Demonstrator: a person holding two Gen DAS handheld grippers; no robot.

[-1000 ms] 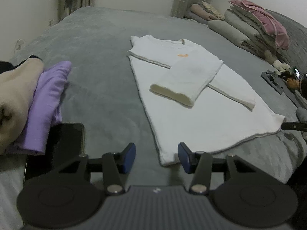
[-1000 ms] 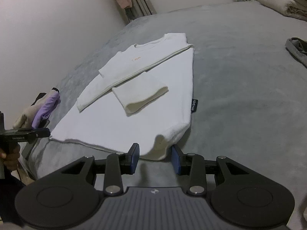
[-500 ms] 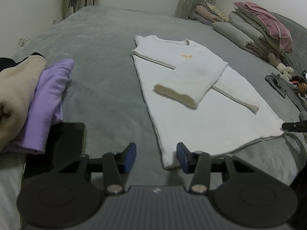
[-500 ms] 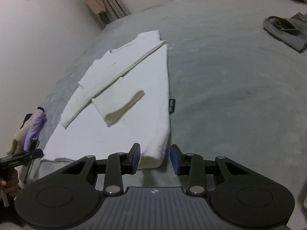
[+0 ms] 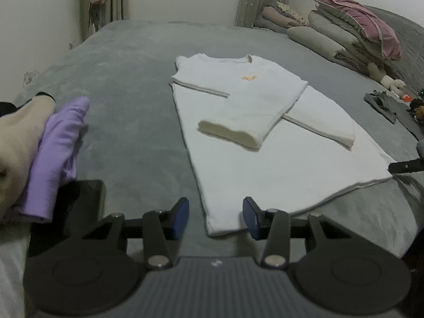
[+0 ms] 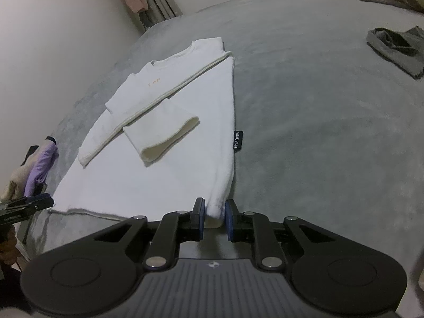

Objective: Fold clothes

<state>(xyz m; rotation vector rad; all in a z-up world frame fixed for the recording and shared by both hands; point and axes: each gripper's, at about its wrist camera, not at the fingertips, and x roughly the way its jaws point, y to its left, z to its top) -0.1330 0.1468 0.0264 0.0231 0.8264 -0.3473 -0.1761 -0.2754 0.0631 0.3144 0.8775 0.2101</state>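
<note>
Sweatshirt (image 6: 169, 164), white, spread flat on grey bed (image 6: 318, 122), both sleeves folded across chest, collar at far end, hem nearest the cameras.

Right gripper (image 6: 214, 218): jaws closing, near-right hem corner bunched between blue pads (image 6: 229, 220), cloth touching both. Black label (image 6: 238, 140) sticking out of side seam just beyond. Small orange print on chest, too small to read.

Left gripper (image 5: 216, 218): jaws about a third open and closing slowly, near-left hem corner lying between pads (image 5: 180, 218), not yet pinched; gap visible on left side, right pad just beside cloth edge.

Seen from left wrist: top sleeve cuff (image 5: 230, 133) open toward camera, second sleeve (image 5: 326, 124) under it, angled toward the right. Tip of right gripper entering at right edge, at far hem corner.

To the left, purple garment (image 5: 55, 153) and beige garment (image 5: 16, 137) piled together, a dark flat slab (image 5: 79, 198) just beside them, possibly a phone. Grey garment (image 6: 397, 47) crumpled well apart on the right of bed. Pillows and folded bedding (image 5: 344, 31) stacked at far right, pink pillow on top. Window and curtains (image 5: 249, 0) behind, pink garment hanging by wall. Small toys near bedding, blurred.
</note>
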